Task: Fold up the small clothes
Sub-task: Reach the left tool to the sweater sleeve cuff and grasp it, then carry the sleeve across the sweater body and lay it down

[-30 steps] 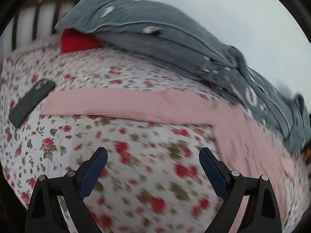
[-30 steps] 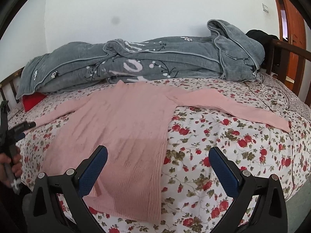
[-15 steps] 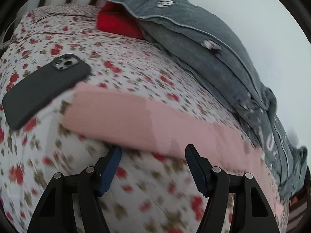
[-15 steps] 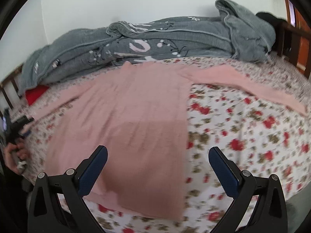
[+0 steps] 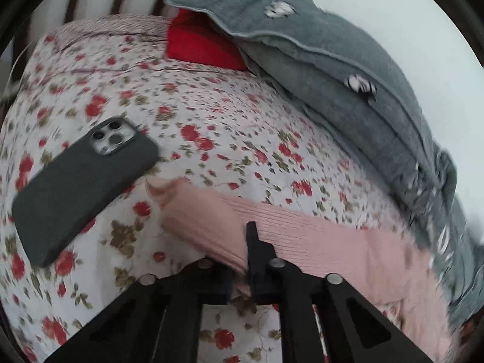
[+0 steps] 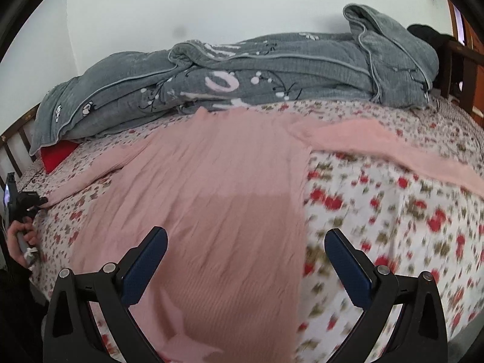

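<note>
Left wrist view: the left gripper (image 5: 242, 260) is clenched on the cuff end of one sleeve of the pink sweater (image 5: 317, 242), the fabric pinched between its jaws just above the floral bedsheet (image 5: 211, 115). One dark phone (image 5: 81, 181) lies camera side up just left of the cuff, not touching it; no brand mark is readable on its case. One red cushion (image 5: 202, 45) pokes out from under the grey blanket (image 5: 348, 69).

Right wrist view: the right gripper (image 6: 246, 263) hangs released over the sweater's lower body, jaws wide, nothing between them. Here the whole sweater (image 6: 217, 187) shows, spread flat with two sleeves out to the sides, which the left view cannot show. The blanket (image 6: 272, 69) carries pale pink lettering, too creased to read. At far left a hand (image 6: 19, 236) holds the left gripper at the sleeve end; the phone is not in this view
</note>
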### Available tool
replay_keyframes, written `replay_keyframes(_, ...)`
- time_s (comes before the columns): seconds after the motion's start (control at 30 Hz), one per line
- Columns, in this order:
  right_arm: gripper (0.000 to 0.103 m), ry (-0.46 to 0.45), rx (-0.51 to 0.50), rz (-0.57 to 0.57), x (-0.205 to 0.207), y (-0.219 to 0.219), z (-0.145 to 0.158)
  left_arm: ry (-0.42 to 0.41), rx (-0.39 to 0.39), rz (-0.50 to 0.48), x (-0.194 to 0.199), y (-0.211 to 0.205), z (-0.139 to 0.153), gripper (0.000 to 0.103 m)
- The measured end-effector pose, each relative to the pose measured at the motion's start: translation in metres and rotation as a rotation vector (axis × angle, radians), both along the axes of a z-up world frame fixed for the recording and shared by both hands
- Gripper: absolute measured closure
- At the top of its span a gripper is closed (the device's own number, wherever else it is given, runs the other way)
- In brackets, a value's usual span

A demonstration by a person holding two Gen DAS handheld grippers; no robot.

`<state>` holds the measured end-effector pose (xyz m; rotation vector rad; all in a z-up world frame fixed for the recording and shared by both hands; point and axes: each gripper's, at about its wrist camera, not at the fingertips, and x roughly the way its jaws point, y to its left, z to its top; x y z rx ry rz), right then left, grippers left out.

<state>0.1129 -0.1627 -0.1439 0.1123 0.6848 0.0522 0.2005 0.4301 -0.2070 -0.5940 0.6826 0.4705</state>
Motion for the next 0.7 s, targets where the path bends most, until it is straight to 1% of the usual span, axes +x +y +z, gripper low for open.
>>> replay_keyframes(0.07,0.001,-0.035,-0.04,-0.004,0.011,-0.009,0.006,0.027,0.094,-0.007,0.007,-0.014,0.012,0.096)
replay_keyframes(0.1,0.001,-0.044,-0.054,-0.008,0.015,-0.012,0.008,0.019,0.124,-0.014,0.011,-0.022,0.019,0.096)
replay_keyframes(0.2,0.001,-0.094,-0.069,-0.008,0.031,-0.029,0.017,-0.011,0.185,-0.063,0.028,-0.056,0.047,0.096)
replay_keyframes(0.23,0.001,-0.117,-0.068,-0.009,0.037,-0.036,0.02,-0.02,0.213,-0.088,0.038,-0.075,0.058,0.096)
replay_keyframes(0.3,0.001,-0.143,-0.074,-0.019,0.045,-0.047,0.023,-0.023,0.243,-0.142,0.054,-0.109,0.072,0.096)
replay_keyframes(0.37,0.001,-0.165,-0.084,-0.038,0.051,-0.063,0.02,-0.021,0.267,-0.215,0.073,-0.153,0.083,0.096)
replay_keyframes(0.43,0.001,-0.171,-0.071,-0.082,0.051,-0.084,0.008,-0.032,0.313,-0.29,0.088,-0.204,0.092,0.096)
replay_keyframes(0.53,0.001,-0.107,-0.032,-0.116,0.05,-0.112,-0.005,-0.049,0.358,-0.399,0.108,-0.276,0.099,0.096)
replay_keyframes(0.57,0.001,-0.106,-0.025,-0.127,0.047,-0.12,-0.005,-0.052,0.368,-0.428,0.114,-0.298,0.102,0.096)
replay_keyframes(0.63,0.001,-0.135,-0.005,-0.161,0.04,-0.135,0.0,-0.053,0.384,-0.486,0.127,-0.345,0.104,0.096)
replay_keyframes(0.7,0.001,-0.16,0.016,-0.183,0.033,-0.149,0.005,-0.063,0.383,-0.555,0.139,-0.397,0.104,0.096)
